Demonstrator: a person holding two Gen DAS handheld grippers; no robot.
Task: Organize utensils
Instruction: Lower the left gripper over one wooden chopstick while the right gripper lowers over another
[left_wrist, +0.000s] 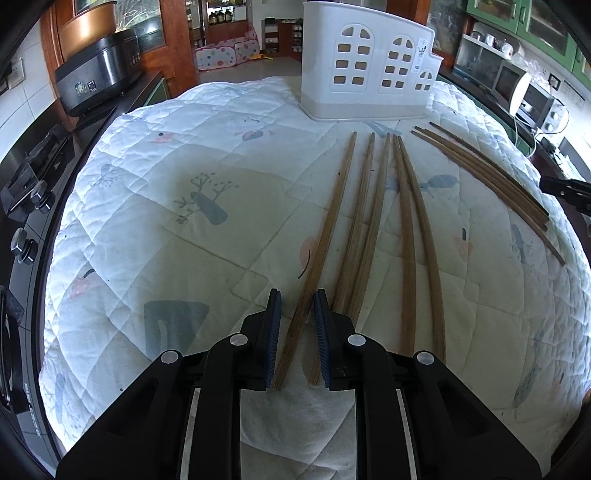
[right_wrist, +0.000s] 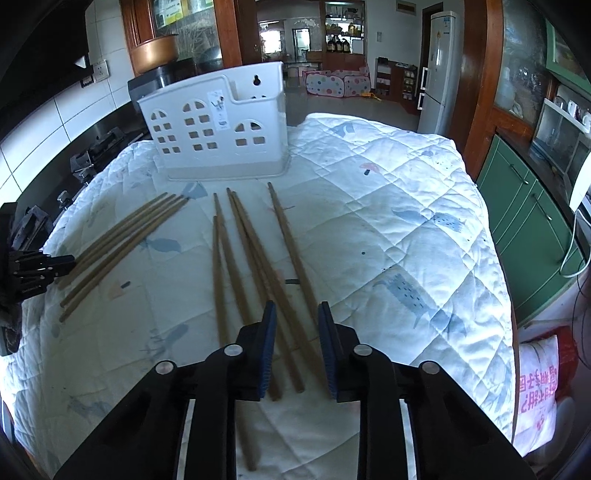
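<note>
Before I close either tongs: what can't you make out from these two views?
- Near ends of chopsticks: right wrist view, hidden under right tongs.
- Whether left tongs touch chopstick: left wrist view, height unclear.
- Holder interior: both views, walls block it.

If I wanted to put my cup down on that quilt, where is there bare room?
Two patches are free. One is the quilt left of the chopsticks and in front of the white holder. The other is the wide stretch right of them toward the green cabinet. The strip before the holder is crowded with chopsticks, and both grippers are there.
</note>
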